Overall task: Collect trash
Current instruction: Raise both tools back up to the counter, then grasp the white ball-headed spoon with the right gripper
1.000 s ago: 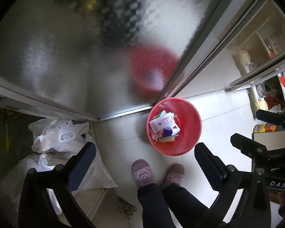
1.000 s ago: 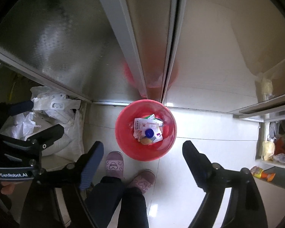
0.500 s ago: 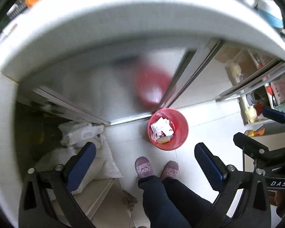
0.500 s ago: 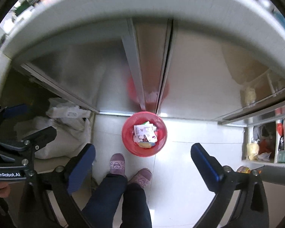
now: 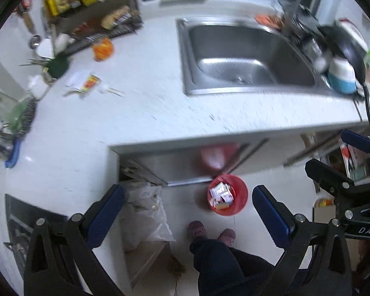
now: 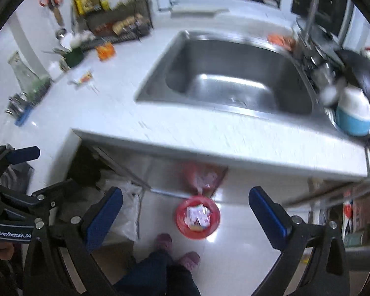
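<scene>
Left gripper [image 5: 188,208] and right gripper [image 6: 186,208] spread wide, empty; round red plastic bin [image 5: 228,194] holding crumpled wrappers, on glossy tile.

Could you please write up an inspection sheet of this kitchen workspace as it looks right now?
Surface: white stone countertop with inset steel sink, basin bare.
Job's things: red round plastic bin on the floor, holding wrappers; flat printed wrapper lying on the countertop.
Clutter: orange packet, dark green cup, blue-and-white jug.
Grippers: left gripper and right gripper open, holding nothing.
Cables: black cord beside the jug.
Surroundings: white plastic bags in the open cabinet; pink slippers.
</scene>
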Available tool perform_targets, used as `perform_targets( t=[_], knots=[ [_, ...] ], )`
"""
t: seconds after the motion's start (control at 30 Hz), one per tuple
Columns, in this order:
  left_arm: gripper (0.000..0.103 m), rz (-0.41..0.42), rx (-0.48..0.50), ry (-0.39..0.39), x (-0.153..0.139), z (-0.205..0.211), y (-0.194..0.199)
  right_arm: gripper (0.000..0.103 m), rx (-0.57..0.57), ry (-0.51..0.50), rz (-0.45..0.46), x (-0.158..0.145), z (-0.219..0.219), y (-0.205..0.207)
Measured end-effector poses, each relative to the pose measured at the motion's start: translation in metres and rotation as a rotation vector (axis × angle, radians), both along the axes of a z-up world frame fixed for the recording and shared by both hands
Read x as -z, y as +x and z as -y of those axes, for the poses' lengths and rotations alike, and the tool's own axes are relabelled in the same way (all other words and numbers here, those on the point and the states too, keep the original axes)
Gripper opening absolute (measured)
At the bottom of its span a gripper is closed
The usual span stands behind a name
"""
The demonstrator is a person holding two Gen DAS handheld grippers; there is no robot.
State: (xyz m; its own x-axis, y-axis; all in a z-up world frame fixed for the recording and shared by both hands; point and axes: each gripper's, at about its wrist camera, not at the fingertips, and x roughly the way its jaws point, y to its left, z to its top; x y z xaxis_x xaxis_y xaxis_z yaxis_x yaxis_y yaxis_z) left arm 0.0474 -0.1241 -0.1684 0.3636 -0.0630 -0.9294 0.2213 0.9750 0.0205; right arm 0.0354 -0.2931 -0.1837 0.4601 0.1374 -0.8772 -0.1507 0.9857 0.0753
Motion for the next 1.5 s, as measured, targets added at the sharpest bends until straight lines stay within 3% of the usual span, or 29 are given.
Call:
perform_targets(
  t=[0.17,0.27,0.63,0.97,1.17,1.33,1.5],
  knots=[
    [0.103,0.011,-0.076,-0.017,-0.025,-0.031,0.014,0.102,-0.078,0.023,0.054,-0.029,-0.027,0.021],
    [0.103,0.035,-0.125,0.008,-0.033,-0.052,0.027,0.102,-0.111,0.051,0.065,-0.031,-0.042,0.037],
    [0.103,0.031,-0.258,0.01,-0.028,-0.146,0.097,0.102,-0.282,0.06,0.067,-0.035,-0.132,0.122],
    [0.103,-0.041,-0.335,-0.027,0.017,-0.22,0.166,0.102,-0.407,0.012,-0.009,-0.007,-0.21,0.198],
    [0.103,-0.116,-0.362,-0.014,0.059,-0.246,0.19,0.102,-0.468,-0.017,-0.101,0.031,-0.245,0.228],
    [0.103,-0.172,-0.386,-0.061,0.085,-0.265,0.203,0.094,-0.519,-0.046,-0.161,0.061,-0.271,0.242],
    [0.103,-0.191,-0.378,-0.042,0.101,-0.271,0.213,0.068,-0.543,-0.063,-0.212,0.083,-0.287,0.251]
  ],
)
